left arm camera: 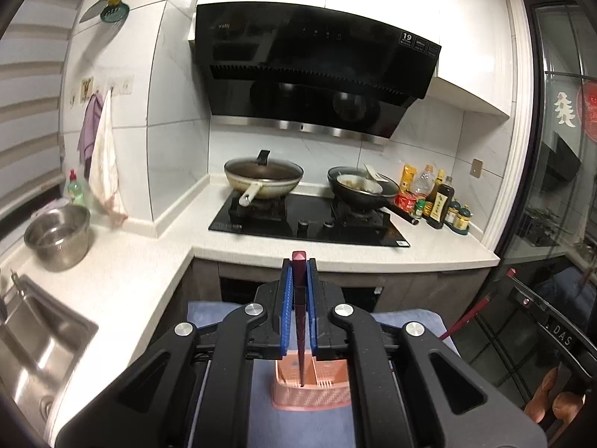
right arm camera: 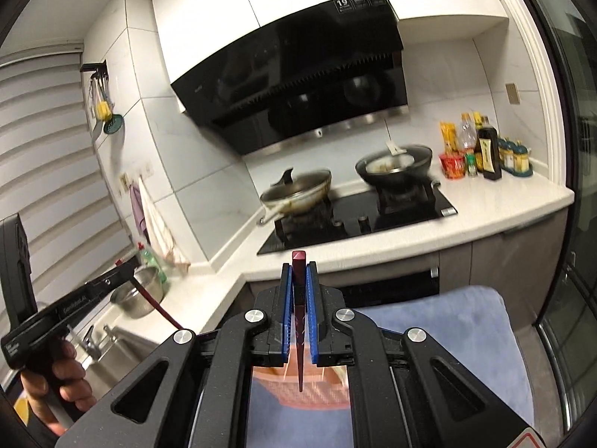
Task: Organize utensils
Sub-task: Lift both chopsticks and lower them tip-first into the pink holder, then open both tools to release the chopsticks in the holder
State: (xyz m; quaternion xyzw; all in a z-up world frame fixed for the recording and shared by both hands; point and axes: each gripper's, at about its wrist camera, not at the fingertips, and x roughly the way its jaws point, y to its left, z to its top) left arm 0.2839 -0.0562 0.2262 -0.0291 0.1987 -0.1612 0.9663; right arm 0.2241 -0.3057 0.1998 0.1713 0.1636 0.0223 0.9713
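Observation:
My left gripper (left arm camera: 299, 267) is shut on a dark red chopstick (left arm camera: 299, 321) that runs between its blue pads, thick end forward and thin tip hanging back over a pink slotted utensil holder (left arm camera: 311, 392). My right gripper (right arm camera: 299, 270) is likewise shut on a second dark red chopstick (right arm camera: 299, 321), its tip above the same pink utensil holder (right arm camera: 302, 388). Each view also catches the other gripper: the right one's chopstick (left arm camera: 468, 315) at the right edge, and the left gripper (right arm camera: 123, 274) with its chopstick and a hand (right arm camera: 56, 377) at the left.
The holder stands on a blue cloth (left arm camera: 406, 323) in front of a white L-shaped counter (left arm camera: 440, 252). On the hob sit a lidded pan (left arm camera: 263, 179) and a black wok (left arm camera: 360, 188). Sauce bottles (left arm camera: 438, 199) crowd the right corner. A steel bowl (left arm camera: 58, 235) and a sink (left arm camera: 33, 351) lie at left.

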